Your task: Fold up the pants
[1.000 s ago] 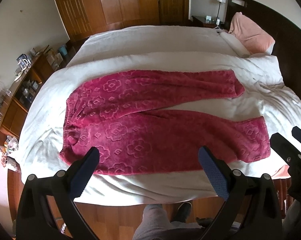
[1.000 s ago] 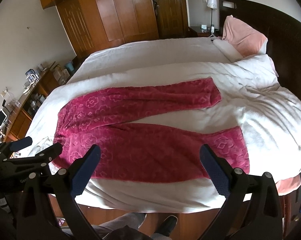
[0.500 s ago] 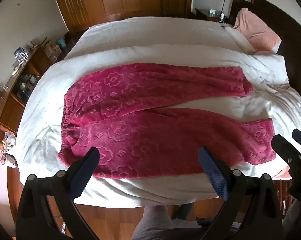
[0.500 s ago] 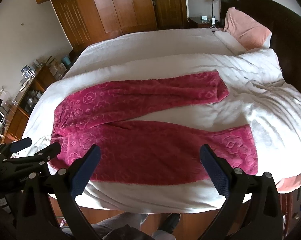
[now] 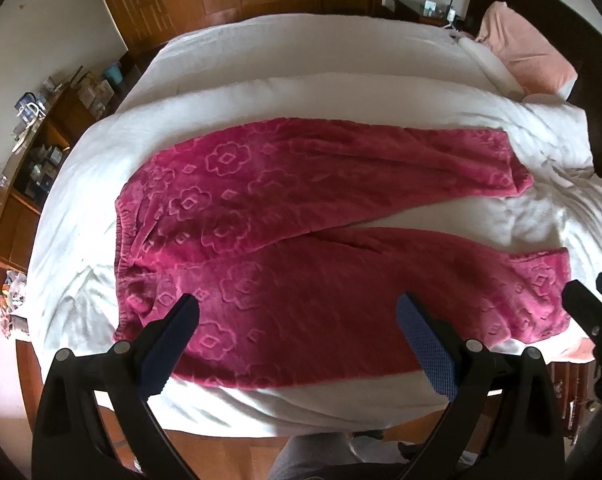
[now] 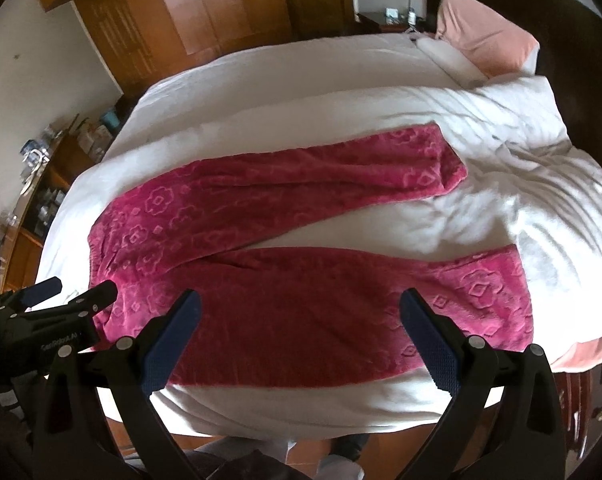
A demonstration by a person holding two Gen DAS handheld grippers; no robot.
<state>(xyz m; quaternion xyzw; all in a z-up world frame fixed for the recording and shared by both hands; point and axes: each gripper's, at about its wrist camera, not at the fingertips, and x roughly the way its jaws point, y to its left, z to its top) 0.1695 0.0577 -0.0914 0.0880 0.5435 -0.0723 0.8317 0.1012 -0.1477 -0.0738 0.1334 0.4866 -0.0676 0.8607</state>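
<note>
Magenta fleece pants point(image 5: 301, 240) with a raised flower pattern lie flat on a white bed, waistband at the left, both legs spread apart toward the right; they also show in the right wrist view point(image 6: 301, 264). My left gripper point(image 5: 299, 316) is open and empty, held above the near leg close to the waistband side. My right gripper point(image 6: 301, 312) is open and empty above the near leg, nearer its cuff. Each gripper shows at the edge of the other's view: the right one point(image 5: 593, 304), the left one point(image 6: 57, 300).
The white bedding point(image 5: 301, 92) is rumpled at the right. A pink pillow point(image 5: 529, 56) leans on the dark headboard. A cluttered wooden shelf point(image 5: 25, 160) stands left, wardrobes point(image 6: 205, 8) behind. The bed's near edge drops to a wooden floor where the person's legs point(image 5: 313, 456) stand.
Both grippers have moved forward and closer over the bed, so the pants look larger. Both stay open. The pants have not moved.
</note>
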